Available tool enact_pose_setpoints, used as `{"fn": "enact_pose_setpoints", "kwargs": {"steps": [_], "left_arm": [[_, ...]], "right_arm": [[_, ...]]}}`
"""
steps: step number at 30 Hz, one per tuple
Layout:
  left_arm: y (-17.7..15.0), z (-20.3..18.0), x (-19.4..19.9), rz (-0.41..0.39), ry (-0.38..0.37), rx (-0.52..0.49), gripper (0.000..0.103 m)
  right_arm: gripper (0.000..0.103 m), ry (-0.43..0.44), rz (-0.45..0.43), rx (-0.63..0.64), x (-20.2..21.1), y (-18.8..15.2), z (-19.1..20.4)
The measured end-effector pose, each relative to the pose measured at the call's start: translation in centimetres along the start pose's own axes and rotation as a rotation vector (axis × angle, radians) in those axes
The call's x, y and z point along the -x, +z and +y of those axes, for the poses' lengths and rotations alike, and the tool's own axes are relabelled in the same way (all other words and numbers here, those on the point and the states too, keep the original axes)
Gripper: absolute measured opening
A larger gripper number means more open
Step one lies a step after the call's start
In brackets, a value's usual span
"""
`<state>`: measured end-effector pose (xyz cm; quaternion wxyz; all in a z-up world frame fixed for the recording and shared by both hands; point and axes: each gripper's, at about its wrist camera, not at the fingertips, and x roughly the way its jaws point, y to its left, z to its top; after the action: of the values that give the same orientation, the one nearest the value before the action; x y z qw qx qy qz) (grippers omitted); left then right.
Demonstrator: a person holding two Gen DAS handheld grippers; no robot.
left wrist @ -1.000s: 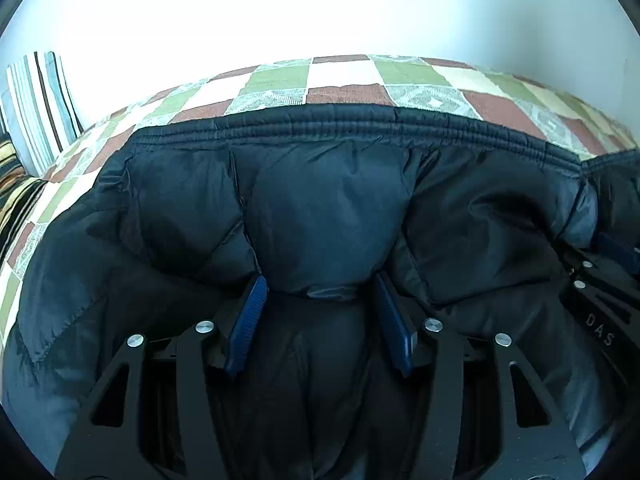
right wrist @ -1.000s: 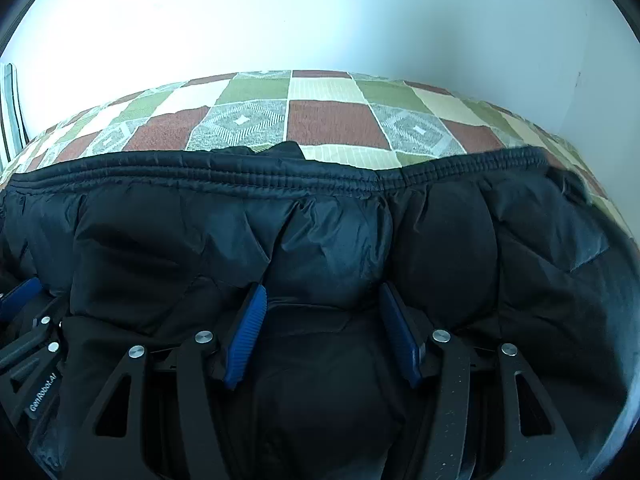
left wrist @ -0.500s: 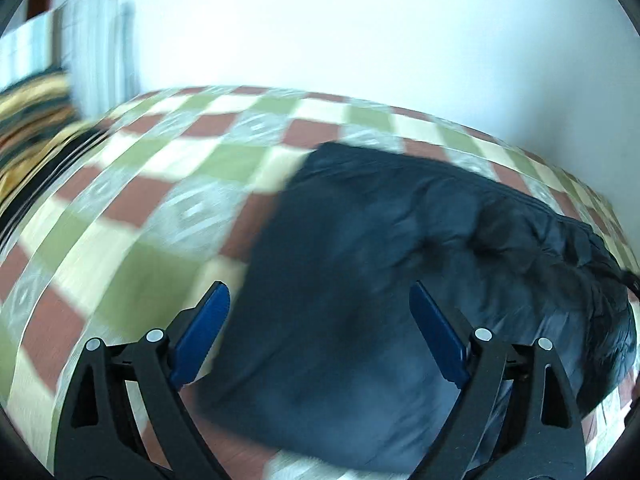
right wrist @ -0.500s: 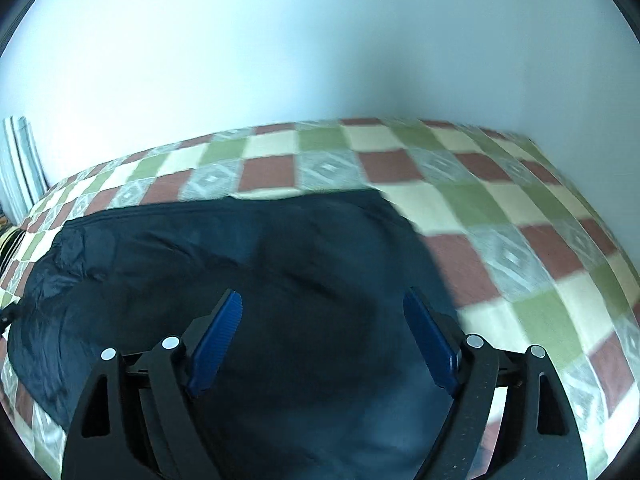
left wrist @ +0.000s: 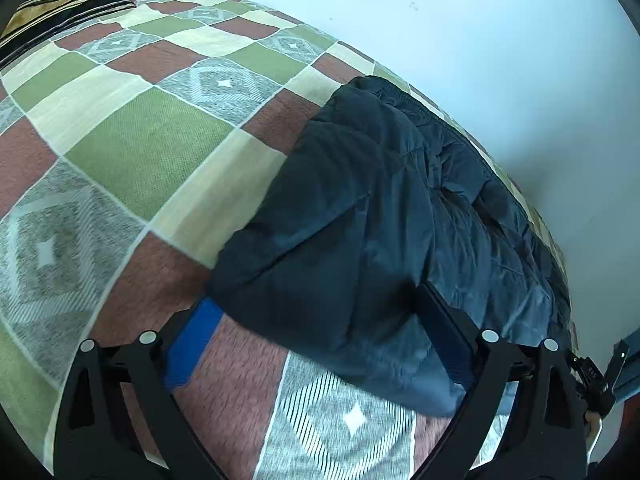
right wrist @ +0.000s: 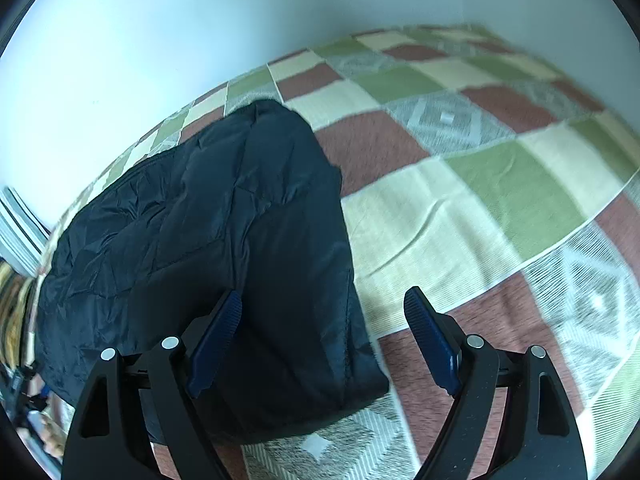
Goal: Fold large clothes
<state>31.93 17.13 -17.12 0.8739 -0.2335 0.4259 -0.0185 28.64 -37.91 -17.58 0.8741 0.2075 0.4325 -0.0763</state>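
Observation:
A dark navy quilted jacket (left wrist: 360, 220) lies folded in a long bundle on the checked bedspread (left wrist: 140, 152), close to the white wall. My left gripper (left wrist: 316, 296) hovers at the bundle's left end with its jaws opening wide. The jacket's near corner lies between the blue pads (left wrist: 192, 344), which do not press on it. In the right wrist view the same jacket (right wrist: 240, 220) shows its right end. My right gripper (right wrist: 324, 294) stands open there, its left pad (right wrist: 216, 336) over the cloth and its right pad over bare bedspread (right wrist: 460, 200).
The bed runs along a white wall (left wrist: 480, 60). Striped pillows (left wrist: 60, 0) lie at the bed's far left end and show again as striped pillows (right wrist: 16, 232) at the left rim. Bedspread stretches wide on both sides of the jacket.
Both grippers let go of the jacket folds that they pinched, opened wide and swung apart, the left one to the bundle's left end and the right one to its right end.

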Motion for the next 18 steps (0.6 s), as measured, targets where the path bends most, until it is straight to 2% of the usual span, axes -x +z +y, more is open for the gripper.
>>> {"fn": "enact_pose_setpoints", "kwargs": {"steps": [4,5,6,7,8,9,10,12,15,18], "left_arm": [[0.5,0.3,-1.4,0.012,-0.006,0.037,0.096],[0.6,0.1,-1.5,0.005,0.006,0.029,0.092],[0.6,0.0,-1.5,-0.003,0.016,0.019,0.081],[0.6,-0.4,-1.6,-0.010,0.034,0.000,0.077],[0.6,-0.4,-1.6,-0.014,0.037,-0.006,0.067],[0.6,-0.5,-1.6,-0.021,0.030,-0.010,0.055],[0.6,-0.7,-1.5,-0.028,0.030,-0.017,0.050],[0.8,-1.1,-1.2,-0.046,0.039,-0.035,0.030],[1.0,-1.4,-0.2,-0.066,0.037,-0.045,0.022],[1.2,-1.1,0.9,-0.087,0.012,-0.041,0.019]], "right_arm": [[0.086,0.023,0.018,-0.015,-1.0,-0.4,-0.1],[0.086,0.039,0.024,-0.031,-1.2,-0.5,-0.2],[0.086,0.060,0.036,-0.049,-1.6,-0.7,-0.4],[0.085,0.073,0.042,-0.058,-1.6,-0.9,-0.4],[0.079,0.082,0.044,-0.059,-1.8,-0.9,-0.4],[0.063,0.102,0.046,-0.054,-1.8,-1.0,-0.2],[0.060,0.120,0.052,-0.056,-1.9,-1.1,-0.1],[0.045,0.136,0.046,-0.056,-1.7,-1.2,0.2],[0.032,0.156,0.028,-0.065,-0.9,-1.3,0.4],[0.028,0.169,0.013,-0.070,-0.2,-1.7,0.9]]}}
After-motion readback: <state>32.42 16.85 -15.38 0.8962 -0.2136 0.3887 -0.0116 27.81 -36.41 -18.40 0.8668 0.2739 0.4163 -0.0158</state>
